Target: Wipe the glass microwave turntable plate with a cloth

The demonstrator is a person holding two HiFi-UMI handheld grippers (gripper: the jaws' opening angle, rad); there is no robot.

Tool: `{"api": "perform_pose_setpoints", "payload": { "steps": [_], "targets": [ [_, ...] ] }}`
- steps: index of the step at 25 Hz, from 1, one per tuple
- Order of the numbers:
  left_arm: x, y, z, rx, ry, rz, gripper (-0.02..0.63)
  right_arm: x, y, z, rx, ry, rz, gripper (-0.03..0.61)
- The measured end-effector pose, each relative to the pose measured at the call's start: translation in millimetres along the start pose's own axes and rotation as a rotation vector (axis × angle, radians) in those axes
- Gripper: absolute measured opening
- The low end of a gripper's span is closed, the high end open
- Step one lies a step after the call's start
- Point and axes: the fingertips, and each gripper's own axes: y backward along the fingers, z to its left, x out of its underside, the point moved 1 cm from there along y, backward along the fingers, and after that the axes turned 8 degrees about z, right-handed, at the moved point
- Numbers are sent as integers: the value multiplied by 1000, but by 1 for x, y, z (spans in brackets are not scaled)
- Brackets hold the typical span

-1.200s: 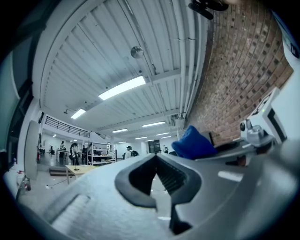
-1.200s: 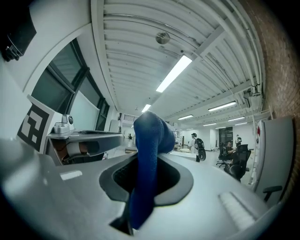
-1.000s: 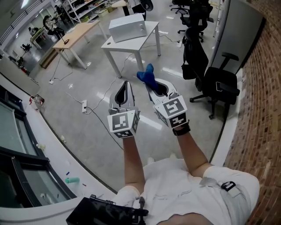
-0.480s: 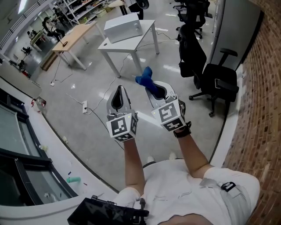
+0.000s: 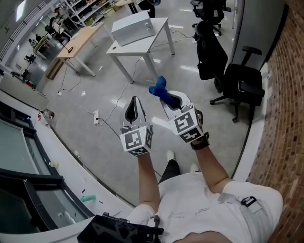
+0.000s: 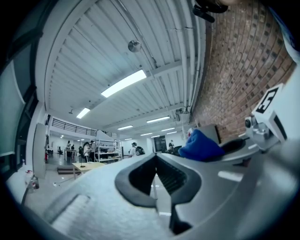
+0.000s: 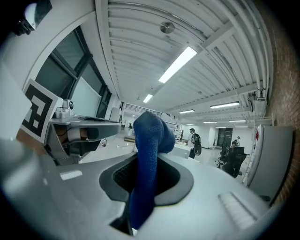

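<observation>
Now the right gripper (image 5: 166, 98) has its jaws pressed on a soft, fuzzy blue cloth (image 5: 159, 88), folded and standing above them. The left gripper (image 5: 134, 100) has its jaws together, empty, over the glossy floor (image 5: 95, 80).

Open office-workshop: white table (image 5: 160, 31), swivel chairs (image 5: 243, 80), shelving racks (image 5: 88, 8), brick wall (image 5: 285, 104).

Pale grey left tongs (image 5: 134, 99) and right tongs (image 5: 167, 97), black-and-white marker cubes (image 5: 137, 141), white T-shirt (image 5: 199, 209), black wrist strap (image 5: 199, 141).
</observation>
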Motion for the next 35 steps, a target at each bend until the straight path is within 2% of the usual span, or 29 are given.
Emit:
{"api": "perform_pose_setpoints", "payload": {
  "steps": [5, 9, 12, 16, 20, 24, 28, 32, 35],
  "targets": [
    [10, -43, 8, 48, 5, 12, -2, -7, -39, -23, 67, -14, 16, 64],
    [15, -82, 47, 66, 23, 55, -3, -28, -84, -23, 97, -31, 22, 63],
    [21, -103, 83, 50, 44, 83, -2, -45, -118, -16, 120, -31, 12, 61],
    [27, -120, 126, 42, 66, 74, -3, -62, -157, -6, 140, -43, -5, 61],
    [39, -124, 162, 44, 128, 6, -2, -69, -178, 14, 97, -47, -61, 64],
    [62, -137, 181, 40, 162, 36, -2, -62, -201, 24, 58, -31, -34, 64],
    [61, -152, 186, 48, 190, 65, -2, -66, -220, 20, 37, -32, -48, 64],
    [72, -179, 196, 56, 142, 67, -2, -70, -254, 7, 5, -46, -56, 64],
    [61, -209, 199, 96, 192, 91, -2, -78, -284, -10, -25, -52, -69, 64]
  ]
}}
